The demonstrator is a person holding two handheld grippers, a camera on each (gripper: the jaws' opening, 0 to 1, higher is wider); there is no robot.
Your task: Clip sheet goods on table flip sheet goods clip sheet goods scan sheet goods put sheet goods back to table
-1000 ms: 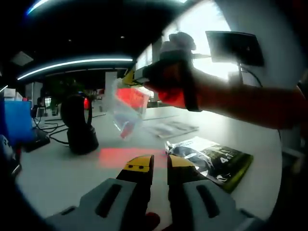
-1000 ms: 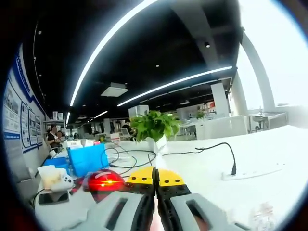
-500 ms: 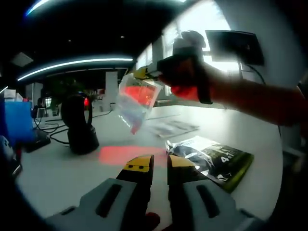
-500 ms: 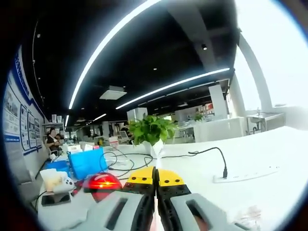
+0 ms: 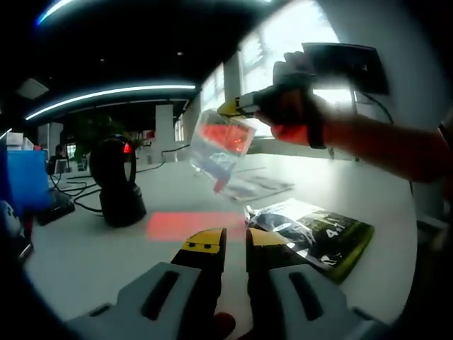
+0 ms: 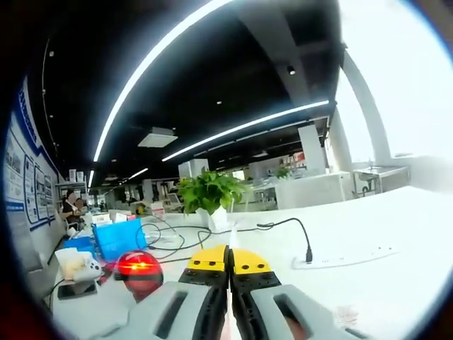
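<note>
The right gripper [image 5: 237,108] enters the left gripper view at about two o'clock, raised well above the bench [image 5: 85,248], its fingers pinched on the top edge of a clear sheet packet [image 5: 221,147] that hangs down, red and blue print showing through. In the right gripper view its own fingers [image 6: 209,261] meet with the packet's thin edge just visible between them.

The scanner [image 5: 117,183] stands at nine o'clock on the bench with its red light lit; a red glow lies on the bench between it and the other packets [image 5: 311,237]. In the right gripper view the scanner [image 6: 139,270] sits at about eight o'clock.

The left gripper [image 5: 225,244] waits low over the bench, fingers narrow, nearly closed, holding nothing.

Judging by this, the picking up and likely the flip are done. The packet is in the scanning stage, though whether it has registered is hard to tell. Setting it back on the bench is left.
</note>
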